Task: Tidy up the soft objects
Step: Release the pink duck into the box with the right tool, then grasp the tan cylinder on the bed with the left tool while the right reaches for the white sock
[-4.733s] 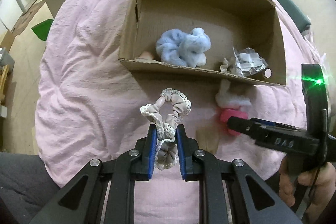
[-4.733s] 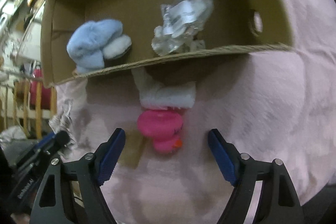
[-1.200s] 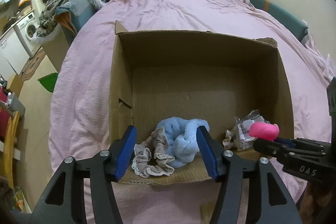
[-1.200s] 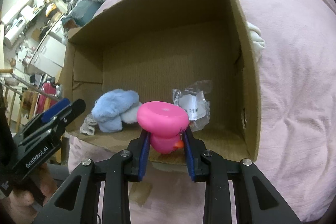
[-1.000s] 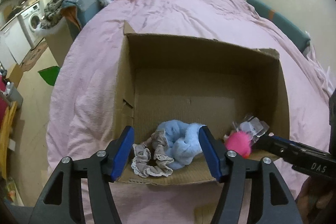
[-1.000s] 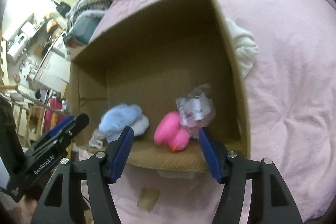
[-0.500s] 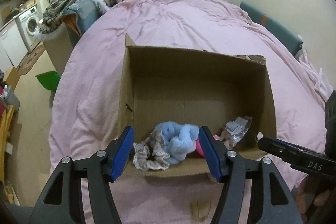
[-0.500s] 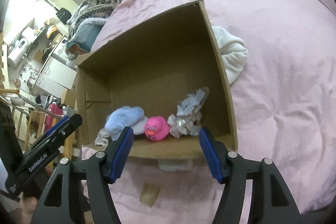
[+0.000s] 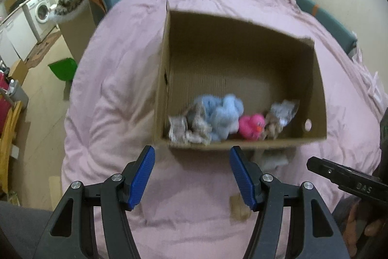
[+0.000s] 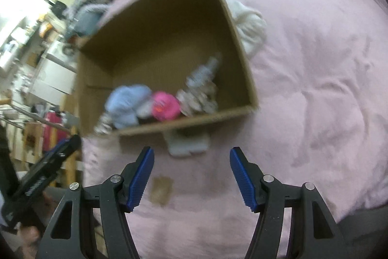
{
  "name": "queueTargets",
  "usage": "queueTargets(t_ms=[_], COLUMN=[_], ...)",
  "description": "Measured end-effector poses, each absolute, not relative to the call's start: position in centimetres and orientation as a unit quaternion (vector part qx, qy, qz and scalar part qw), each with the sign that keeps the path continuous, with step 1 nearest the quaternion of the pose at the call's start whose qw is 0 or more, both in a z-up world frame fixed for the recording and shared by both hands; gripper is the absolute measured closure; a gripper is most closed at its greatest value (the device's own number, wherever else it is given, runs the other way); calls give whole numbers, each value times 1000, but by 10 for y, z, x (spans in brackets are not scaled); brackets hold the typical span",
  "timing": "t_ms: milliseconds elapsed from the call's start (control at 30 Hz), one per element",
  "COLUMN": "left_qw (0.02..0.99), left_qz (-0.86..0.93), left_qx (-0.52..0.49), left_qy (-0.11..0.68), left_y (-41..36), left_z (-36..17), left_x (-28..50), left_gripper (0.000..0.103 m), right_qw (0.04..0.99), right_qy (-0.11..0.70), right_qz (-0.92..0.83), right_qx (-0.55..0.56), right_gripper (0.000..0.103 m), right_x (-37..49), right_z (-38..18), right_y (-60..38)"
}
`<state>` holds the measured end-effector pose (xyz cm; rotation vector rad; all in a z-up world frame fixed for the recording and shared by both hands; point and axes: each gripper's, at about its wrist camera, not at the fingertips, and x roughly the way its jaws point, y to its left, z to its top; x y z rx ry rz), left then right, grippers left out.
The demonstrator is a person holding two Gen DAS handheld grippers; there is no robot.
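- Pink bedding [image 9: 116, 79] covers the bed, and an open cardboard box [image 9: 312, 79] sits on it as the landmark.
- Along the box's near wall lie a lace-trimmed scrunchie [image 9: 186, 128], a fluffy blue scrunchie [image 9: 223, 111], a pink rubber duck [image 9: 251, 125] and a crinkled clear packet [image 9: 281, 113], in a touching row.
- Just outside that near wall, a pale folded cloth [image 10: 188, 143] lies on the bedding; the left wrist view shows only a blurred edge of it.
- Only the right wrist view shows a white bundle [image 10: 249, 23] against the box's far-right outer wall.
- Only the left wrist view shows a washing machine [image 9: 41, 9] and a green dustpan [image 9: 61, 68] well left of the box.
- Left gripper [image 9: 192, 177] hovers short of the box, jaws spread wide, holding nothing.
- Right gripper [image 10: 191, 177] likewise gapes wide and empty, above the cloth.
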<state>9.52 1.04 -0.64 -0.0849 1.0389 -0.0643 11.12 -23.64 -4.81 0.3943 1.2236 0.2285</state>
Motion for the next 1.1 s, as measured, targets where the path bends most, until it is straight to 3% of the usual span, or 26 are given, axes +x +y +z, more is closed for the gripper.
queueTargets(t_ms=[333, 700, 867, 900, 967, 1000, 1100], left_qw=[808, 770, 774, 773, 767, 762, 762], left_qz=[-56, -140, -154, -154, -153, -153, -154], left_qx=[-37, -4, -9, -8, -6, -5, 1], left_qy=[586, 622, 614, 615, 623, 629, 629], left_y=[-9, -58, -68, -68, -69, -70, -70], left_z=[-62, -93, -97, -98, -102, -106, -108], left_x=[81, 70, 72, 75, 76, 77, 77], left_gripper=[42, 43, 48, 50, 64, 78, 83], right_qw=[760, 751, 748, 748, 748, 747, 742], right_qy=[614, 623, 626, 626, 626, 627, 632], right_qz=[75, 62, 62, 62, 63, 63, 61], right_qx=[198, 212, 212, 211, 212, 213, 216], right_gripper=[35, 34, 34, 34, 34, 35, 35], right_x=[105, 106, 106, 107, 107, 108, 109], right_z=[-75, -85, -87, -87, -85, -85, -89], right_y=[-246, -256, -254, -253, -256, -256, -257])
